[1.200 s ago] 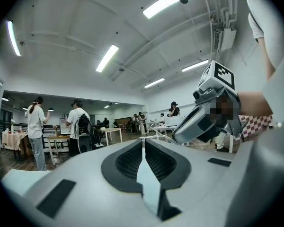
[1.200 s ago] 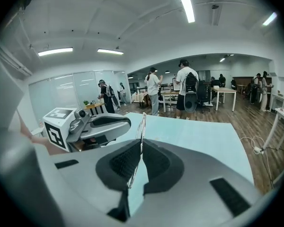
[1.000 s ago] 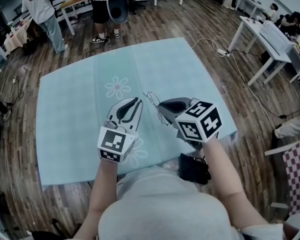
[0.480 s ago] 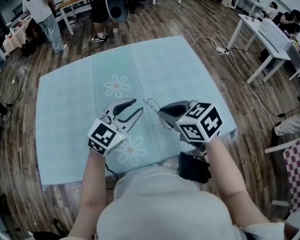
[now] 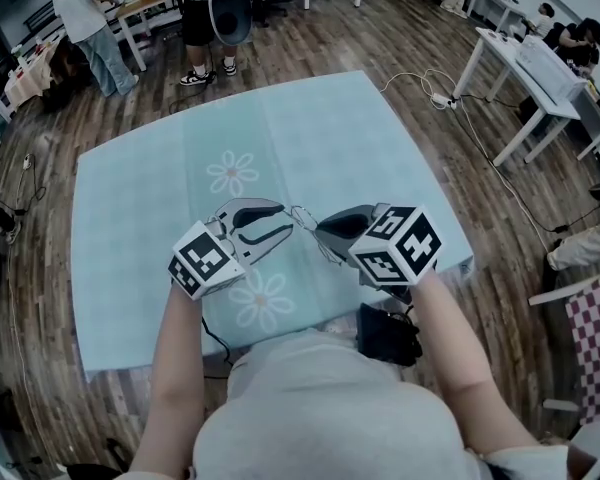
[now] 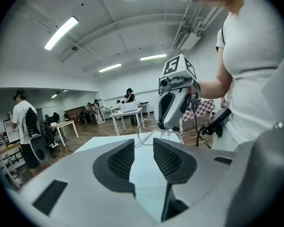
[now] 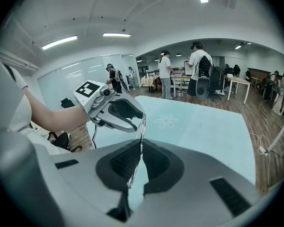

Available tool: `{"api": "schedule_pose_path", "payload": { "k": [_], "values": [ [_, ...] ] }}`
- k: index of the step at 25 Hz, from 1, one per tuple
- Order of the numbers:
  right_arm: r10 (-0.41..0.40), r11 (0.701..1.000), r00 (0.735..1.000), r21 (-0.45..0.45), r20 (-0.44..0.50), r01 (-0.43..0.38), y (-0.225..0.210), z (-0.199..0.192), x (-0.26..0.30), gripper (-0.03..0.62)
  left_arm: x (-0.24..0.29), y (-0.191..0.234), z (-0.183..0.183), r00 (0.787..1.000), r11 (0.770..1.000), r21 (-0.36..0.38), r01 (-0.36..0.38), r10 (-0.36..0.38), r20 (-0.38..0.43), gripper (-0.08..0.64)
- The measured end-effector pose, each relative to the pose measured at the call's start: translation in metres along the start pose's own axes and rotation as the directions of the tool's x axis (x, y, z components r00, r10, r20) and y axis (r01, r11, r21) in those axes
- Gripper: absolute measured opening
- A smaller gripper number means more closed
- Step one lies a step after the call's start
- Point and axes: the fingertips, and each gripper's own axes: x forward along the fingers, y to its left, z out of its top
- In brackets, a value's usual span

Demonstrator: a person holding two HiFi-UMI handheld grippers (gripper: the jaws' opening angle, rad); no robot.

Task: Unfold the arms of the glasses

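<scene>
Glasses (image 7: 143, 126) of thin wire were held clear above the cloth-covered desk (image 5: 130, 228), pinched edge-on between the pads of the right tool (image 7: 141, 145). Left tool (image 6: 143, 145) stood just beside them with its jaws apart, having just been opening, and nothing lay between its pads. By appearance the glasses were very light, springy and easily bent. The smooth wire would probably slip or twist in a loose grip. Recommended hold: right tool clamped on the front section, left tool closing lightly on one arm away from the hinge, then swinging it outward without forcing.
</scene>
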Motion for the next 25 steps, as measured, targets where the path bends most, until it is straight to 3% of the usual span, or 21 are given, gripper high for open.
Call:
{"api": "schedule_pose_path", "payload": {
  "k": [25],
  "values": [
    [-0.109,0.991,0.994,0.080,0.001,0.109,-0.031,-0.007,-0.001,0.018,-0.017,-0.012,-0.005,1.000,0.997,-0.072,0.010,-0.009,0.018,0.106]
  ]
}}
